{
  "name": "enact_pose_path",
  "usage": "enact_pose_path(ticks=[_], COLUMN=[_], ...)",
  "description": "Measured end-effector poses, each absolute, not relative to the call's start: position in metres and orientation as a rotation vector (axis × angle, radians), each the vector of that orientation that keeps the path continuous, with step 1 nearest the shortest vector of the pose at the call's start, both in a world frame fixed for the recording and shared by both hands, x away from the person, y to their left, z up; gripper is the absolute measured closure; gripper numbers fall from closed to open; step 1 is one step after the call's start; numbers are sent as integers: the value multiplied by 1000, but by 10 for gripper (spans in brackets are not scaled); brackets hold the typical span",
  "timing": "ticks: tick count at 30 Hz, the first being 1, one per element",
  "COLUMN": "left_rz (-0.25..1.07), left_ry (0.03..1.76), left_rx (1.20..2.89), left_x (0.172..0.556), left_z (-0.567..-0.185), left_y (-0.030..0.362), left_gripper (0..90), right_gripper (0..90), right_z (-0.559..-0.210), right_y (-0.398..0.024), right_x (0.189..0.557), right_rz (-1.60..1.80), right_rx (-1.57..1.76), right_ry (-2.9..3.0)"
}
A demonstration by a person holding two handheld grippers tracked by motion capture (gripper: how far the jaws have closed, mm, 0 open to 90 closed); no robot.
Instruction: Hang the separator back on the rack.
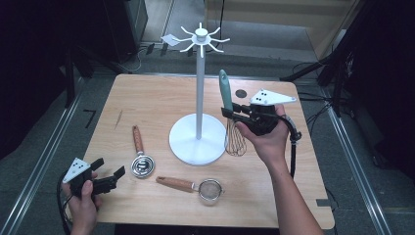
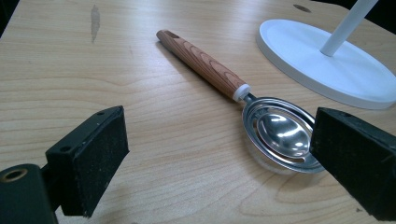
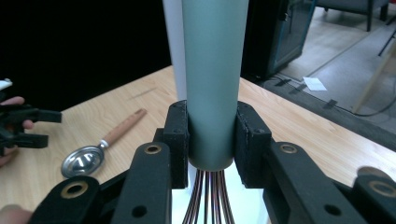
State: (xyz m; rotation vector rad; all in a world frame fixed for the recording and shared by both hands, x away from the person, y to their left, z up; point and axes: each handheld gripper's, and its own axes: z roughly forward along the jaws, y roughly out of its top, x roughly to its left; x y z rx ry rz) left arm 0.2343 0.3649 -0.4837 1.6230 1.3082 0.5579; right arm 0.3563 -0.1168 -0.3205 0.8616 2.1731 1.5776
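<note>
My right gripper (image 1: 231,113) is shut on the grey-green handle of a whisk (image 1: 225,90) and holds it upright above the table, just right of the white stand's pole (image 1: 198,88). The whisk's wires (image 1: 235,141) hang beside the stand's round base (image 1: 198,142). In the right gripper view the pads (image 3: 177,140) clamp the handle (image 3: 212,79) near its lower end. My left gripper (image 1: 110,177) rests open at the table's front left corner. Between its jaws (image 2: 219,154) lies bare wood, and the metal bowl of a wooden-handled spoon (image 2: 275,130) lies just ahead on the right.
The stand carries several white hooks (image 1: 200,36) at its top. A small wooden-handled strainer (image 1: 195,187) lies near the front edge. The wooden-handled spoon (image 1: 141,154) lies left of the base. A dark knot (image 1: 240,93) marks the wooden tabletop at the back.
</note>
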Motion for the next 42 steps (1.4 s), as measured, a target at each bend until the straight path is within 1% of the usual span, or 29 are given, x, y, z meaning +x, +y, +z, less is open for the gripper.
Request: enact_pose_path(ticks=[15,24,29,42], left_rz=[557,557,557,557], left_ry=[1307,1308,1308,1308], left_rx=[1619,1620,1621,1622], left_x=[234,234,234,234], left_z=[-484,-484,-484,-484], left_y=[365,365,365,365], left_gripper=[50,51,51,50], right_gripper=[714,715,714,714], right_z=[-299,-286,-278,-274], right_y=[-102,-107,-106,-108], right_x=[354,353,349,342], right_rz=[1698,1767,1797,1854], right_rx=[813,839,801,739], right_ry=[2068,1995,1965,1965])
